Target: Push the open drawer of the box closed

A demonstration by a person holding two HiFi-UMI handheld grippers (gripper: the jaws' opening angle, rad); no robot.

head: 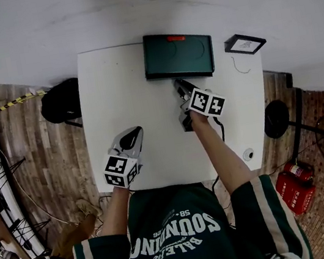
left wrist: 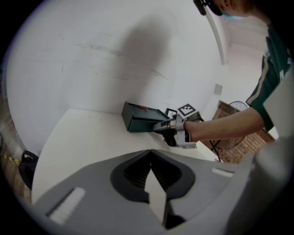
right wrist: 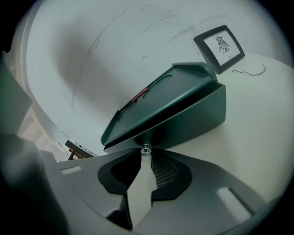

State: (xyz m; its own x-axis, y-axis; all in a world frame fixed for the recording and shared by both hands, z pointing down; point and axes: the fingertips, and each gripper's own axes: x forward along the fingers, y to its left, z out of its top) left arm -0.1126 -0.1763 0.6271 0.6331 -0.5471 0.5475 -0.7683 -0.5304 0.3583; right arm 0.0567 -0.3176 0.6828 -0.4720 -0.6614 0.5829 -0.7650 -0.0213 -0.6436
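The right claw pinched the small clear knob at its tips; the drawer of the dark green plastic box just ahead looked nearly home, a last push seemingly left. The left claw sat closed, empty.

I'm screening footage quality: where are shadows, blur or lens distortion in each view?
Head view: even light, table edges slightly bowed. Left gripper view: dark round vignette, broad shadow on wall. Right gripper view: box stretched, knob sharp, foreground soft.
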